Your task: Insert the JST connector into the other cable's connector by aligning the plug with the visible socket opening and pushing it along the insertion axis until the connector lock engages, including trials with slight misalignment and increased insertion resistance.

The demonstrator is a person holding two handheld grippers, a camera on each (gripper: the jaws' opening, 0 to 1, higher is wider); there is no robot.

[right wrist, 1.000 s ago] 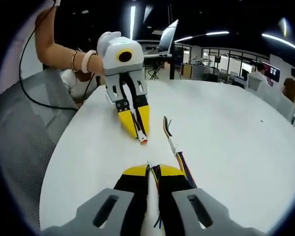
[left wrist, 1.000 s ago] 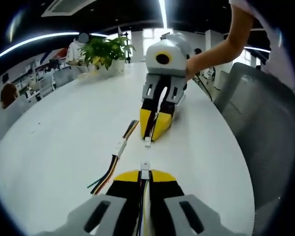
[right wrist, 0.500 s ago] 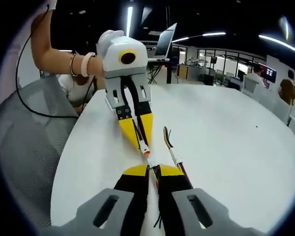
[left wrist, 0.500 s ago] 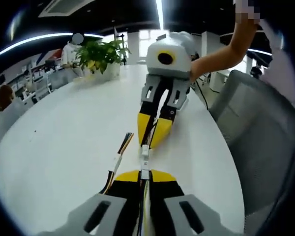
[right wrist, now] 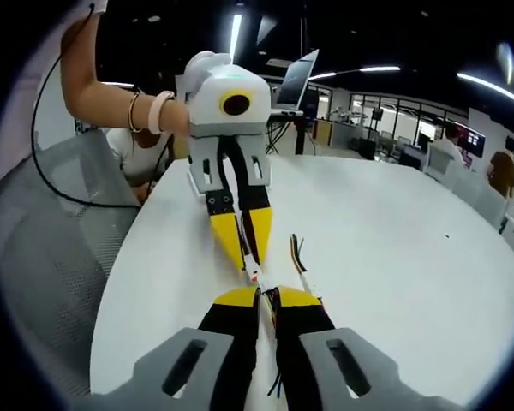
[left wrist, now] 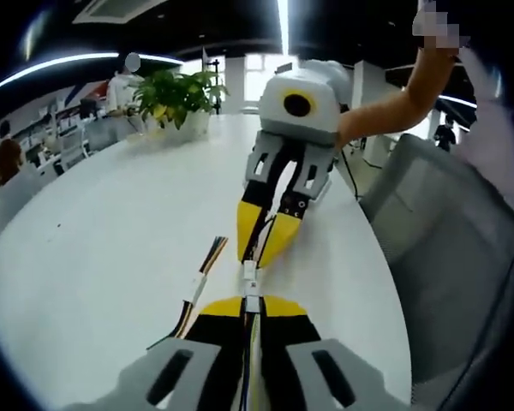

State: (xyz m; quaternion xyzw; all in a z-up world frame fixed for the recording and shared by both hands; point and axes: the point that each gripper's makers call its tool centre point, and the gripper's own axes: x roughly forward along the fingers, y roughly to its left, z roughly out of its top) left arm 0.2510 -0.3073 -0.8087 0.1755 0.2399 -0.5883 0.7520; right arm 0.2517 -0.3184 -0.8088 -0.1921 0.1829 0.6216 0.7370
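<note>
Left claw (left wrist: pixel 251 301), my yellow-tipped black one, is clamped on a small white JST plug (left wrist: pixel 252 302) w/ its wires running back between the jaws. Right claw (right wrist: pixel 268 295) is likewise clamped on its own cable; opposite white JST socket housing (left wrist: pixel 249 271) pokes from its tips. Plug and socket look nose to nose, touching or nearly so, roughly in line. Can't tell if the lock has caught; I judge alignment done, final push left. Spare multicolour wire harness (left wrist: pixel 202 278) lies just beside on the white round table (left wrist: pixel 94 248).

2 claws (left wrist: pixel 252 301) (right wrist: pixel 266 294), 3 cables (left wrist: pixel 200 282)
</note>
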